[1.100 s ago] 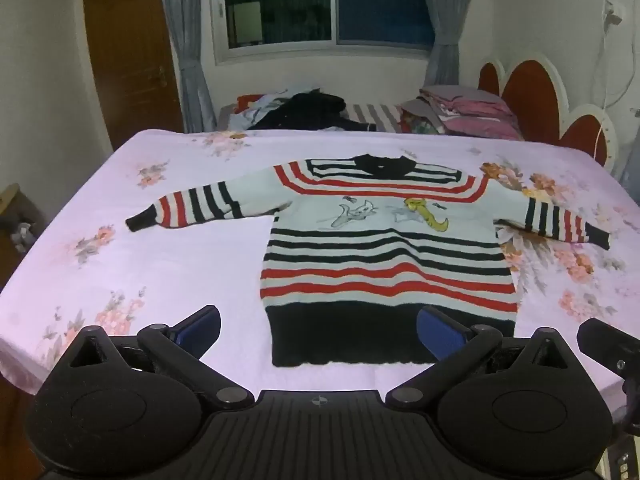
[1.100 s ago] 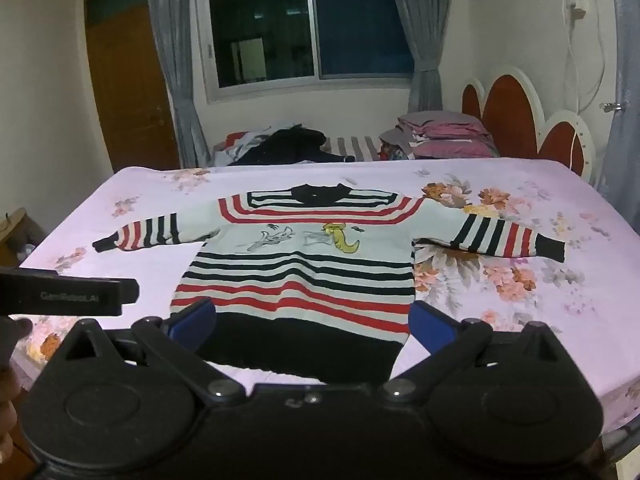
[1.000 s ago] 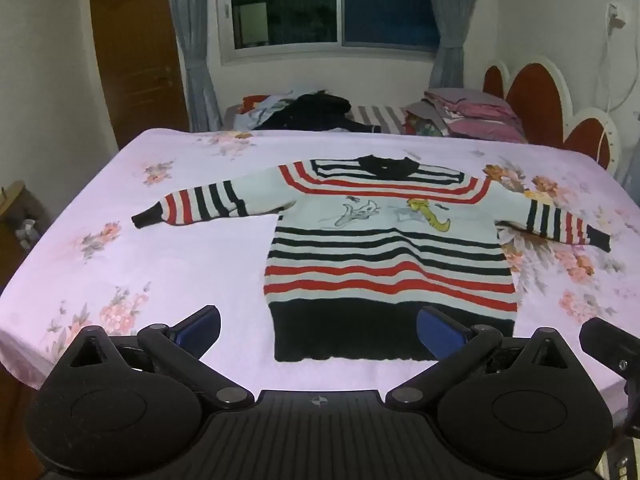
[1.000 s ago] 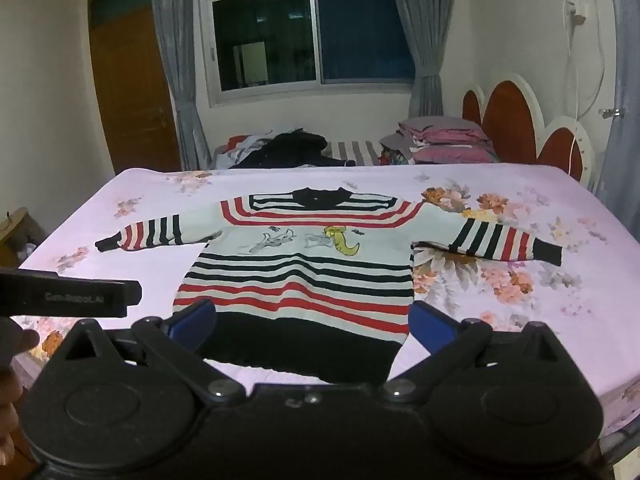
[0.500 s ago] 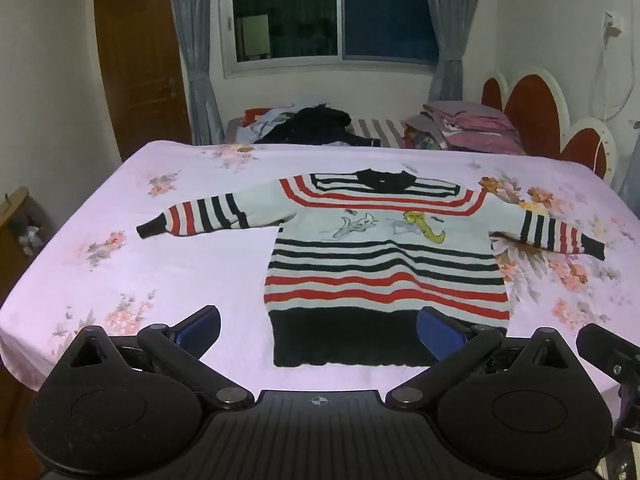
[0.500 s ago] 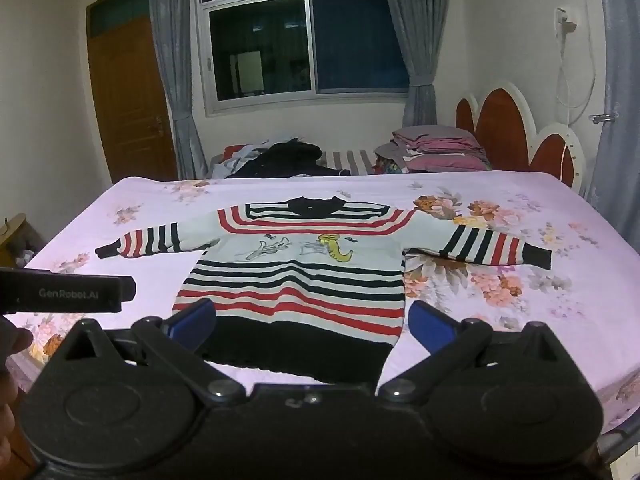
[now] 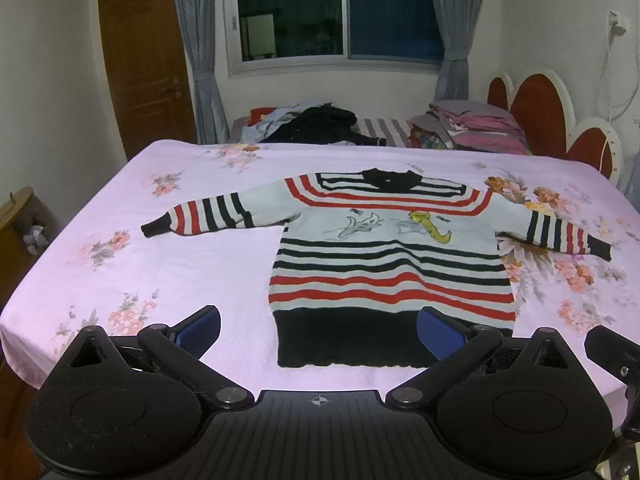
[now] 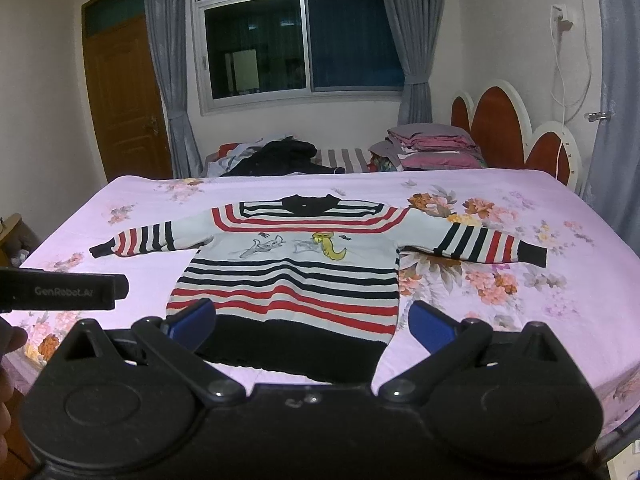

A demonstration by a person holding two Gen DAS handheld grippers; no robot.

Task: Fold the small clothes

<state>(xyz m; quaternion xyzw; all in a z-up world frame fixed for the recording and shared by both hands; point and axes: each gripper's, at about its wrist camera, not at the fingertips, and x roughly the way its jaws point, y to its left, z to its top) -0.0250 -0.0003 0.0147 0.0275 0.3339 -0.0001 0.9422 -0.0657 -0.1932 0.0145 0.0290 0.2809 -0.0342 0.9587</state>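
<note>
Sweater (image 7: 390, 252) lies flat on floral pink bedsheet (image 7: 160, 264) near window (image 7: 340, 10).

Both wrist views look forward from the bed's (image 7: 132, 264) near edge, side by side, sharing the sweater (image 7: 384, 248).

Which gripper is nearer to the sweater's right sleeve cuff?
Right. The right gripper hovers over the hem, toward the right sleeve cuff; the left gripper sits further left.

A home bedroom: bed (image 7: 168, 264), headboard (image 7: 536, 108), curtained window (image 7: 340, 12).
</note>
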